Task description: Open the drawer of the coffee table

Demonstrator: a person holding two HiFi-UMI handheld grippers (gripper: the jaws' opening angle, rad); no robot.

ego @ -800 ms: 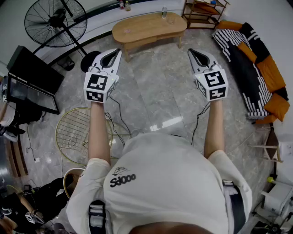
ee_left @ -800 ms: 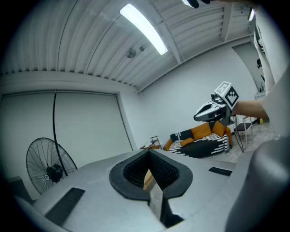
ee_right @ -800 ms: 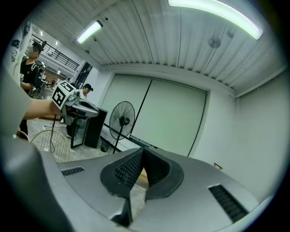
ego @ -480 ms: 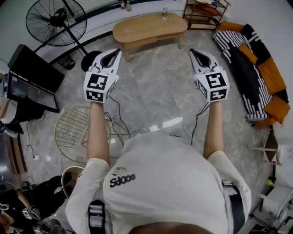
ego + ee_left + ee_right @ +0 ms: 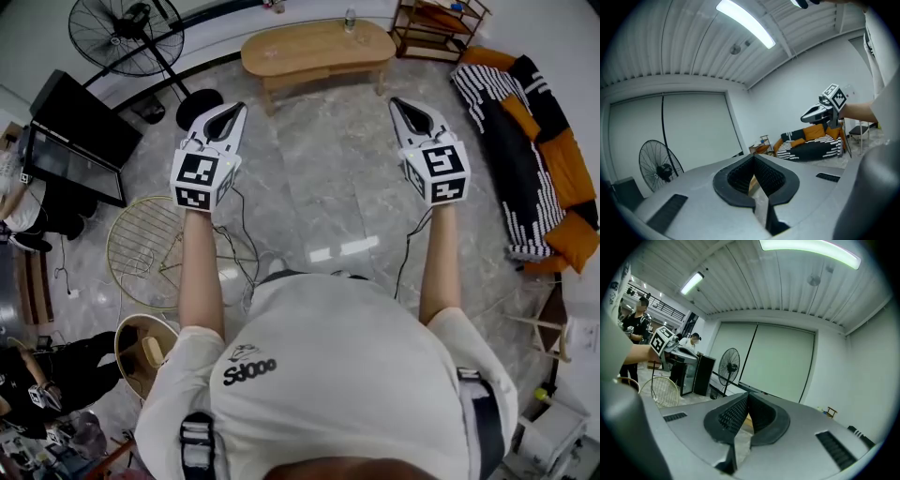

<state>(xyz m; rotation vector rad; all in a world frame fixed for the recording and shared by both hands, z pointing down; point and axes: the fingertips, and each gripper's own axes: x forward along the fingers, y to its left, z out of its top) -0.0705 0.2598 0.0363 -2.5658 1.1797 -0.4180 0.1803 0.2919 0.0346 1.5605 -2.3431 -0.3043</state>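
Approach stage, by my judgement. My left hand-held gripper (image 5: 228, 112) and right hand-held gripper (image 5: 406, 105) are both closed, empty. The table (image 5: 319, 49) stands well ahead across the floor; its drawer is too small to make out. Next: close in, locate its handle, part jaws

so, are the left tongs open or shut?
Shut: on the white left tongs the black ribbed pads meet at the tips, nothing between them.
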